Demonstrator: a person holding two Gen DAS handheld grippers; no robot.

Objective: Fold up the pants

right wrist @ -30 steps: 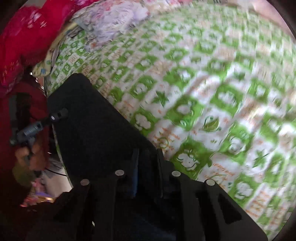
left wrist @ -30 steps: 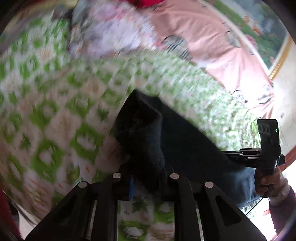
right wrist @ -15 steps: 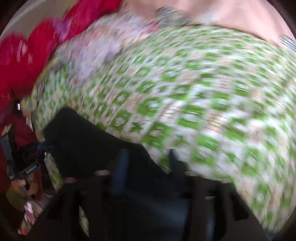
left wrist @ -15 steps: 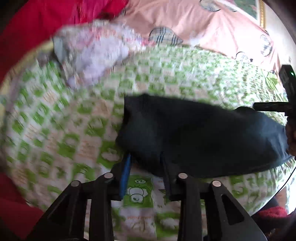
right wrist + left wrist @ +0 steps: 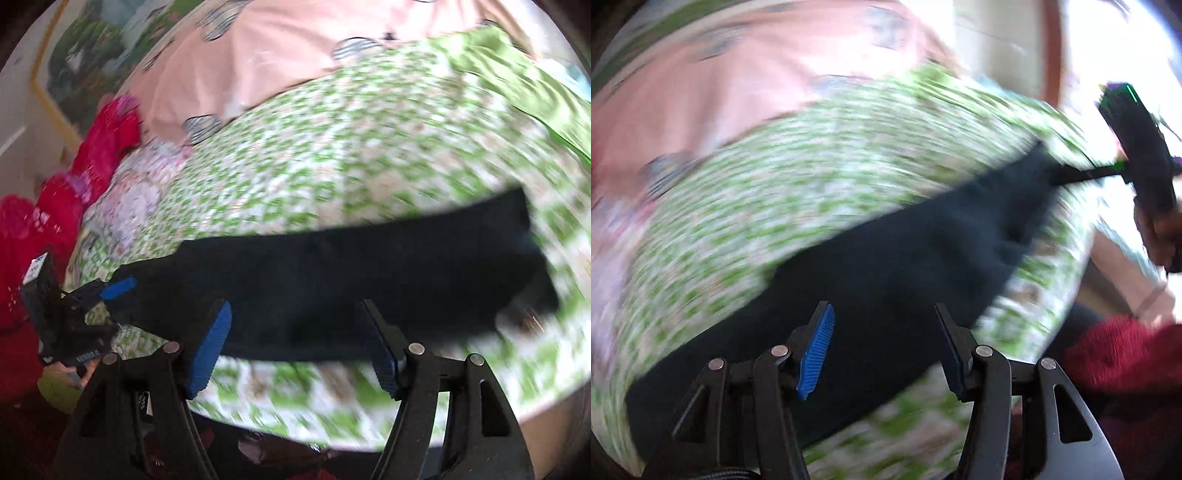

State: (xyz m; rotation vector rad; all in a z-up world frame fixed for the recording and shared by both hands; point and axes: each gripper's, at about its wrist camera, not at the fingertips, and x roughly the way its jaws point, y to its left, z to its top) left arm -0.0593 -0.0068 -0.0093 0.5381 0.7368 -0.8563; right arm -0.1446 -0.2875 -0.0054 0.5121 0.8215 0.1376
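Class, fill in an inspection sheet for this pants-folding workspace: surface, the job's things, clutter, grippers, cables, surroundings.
Surface: bed under a green-and-white patterned sheet, blurred.
Job's things: dark pants lie in a long strip across the sheet.
Clutter: pink quilt, floral cloth, red fabric at the bed's far side.
Grippers: left gripper and right gripper both open, jaws just opened, nothing clamped; pants lie beyond the pads.
Cables: nothing seen.
Surroundings: framed picture on the wall.
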